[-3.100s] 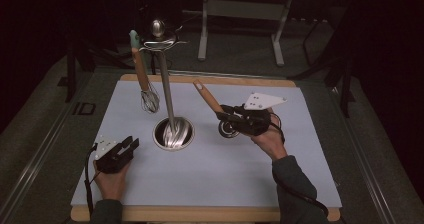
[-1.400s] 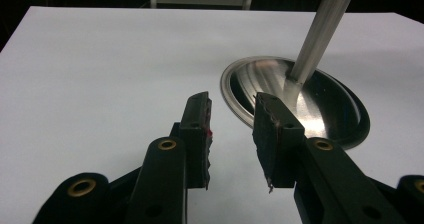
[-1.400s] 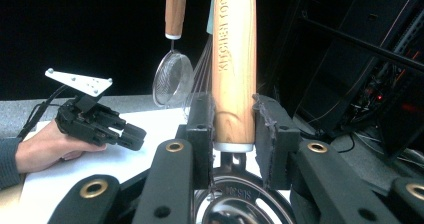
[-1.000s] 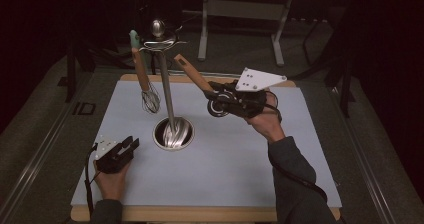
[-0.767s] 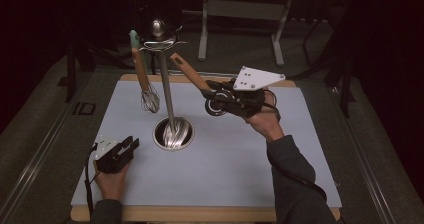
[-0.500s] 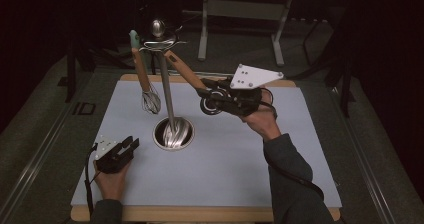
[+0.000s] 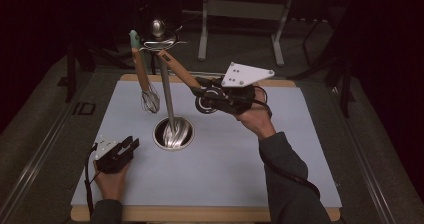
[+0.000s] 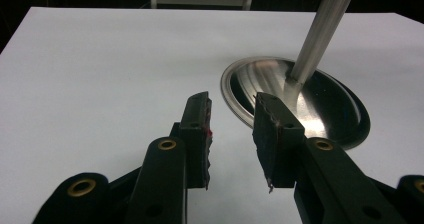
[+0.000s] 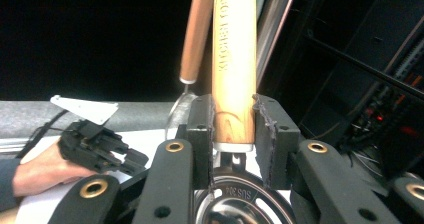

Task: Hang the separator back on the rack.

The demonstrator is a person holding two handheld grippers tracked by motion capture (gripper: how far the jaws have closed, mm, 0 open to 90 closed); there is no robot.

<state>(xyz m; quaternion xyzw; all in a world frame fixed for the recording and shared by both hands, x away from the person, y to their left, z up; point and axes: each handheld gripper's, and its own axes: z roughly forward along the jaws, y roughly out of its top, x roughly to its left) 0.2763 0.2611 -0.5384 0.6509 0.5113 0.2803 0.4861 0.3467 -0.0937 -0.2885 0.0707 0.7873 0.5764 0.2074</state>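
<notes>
Near front-left corner of table (image 7: 300, 149): left gripper (image 7: 125, 149) resting, jaws spread, empty. Beyond, mid-table: right gripper (image 7: 202, 95) pinching wooden-handled utensil (image 7: 177, 70) by handle base, long axis slanting up-left toward rack top (image 7: 159, 38) above stand base (image 7: 173, 134), whisk (image 7: 145, 79) alongside.

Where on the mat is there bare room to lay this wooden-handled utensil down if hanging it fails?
The mat is bare right of the stand's round base, toward the right edge, and along the near edge between the two forearms. It is crowded around the pole, where the whisk hangs, and front left, where the left gripper rests.
</notes>
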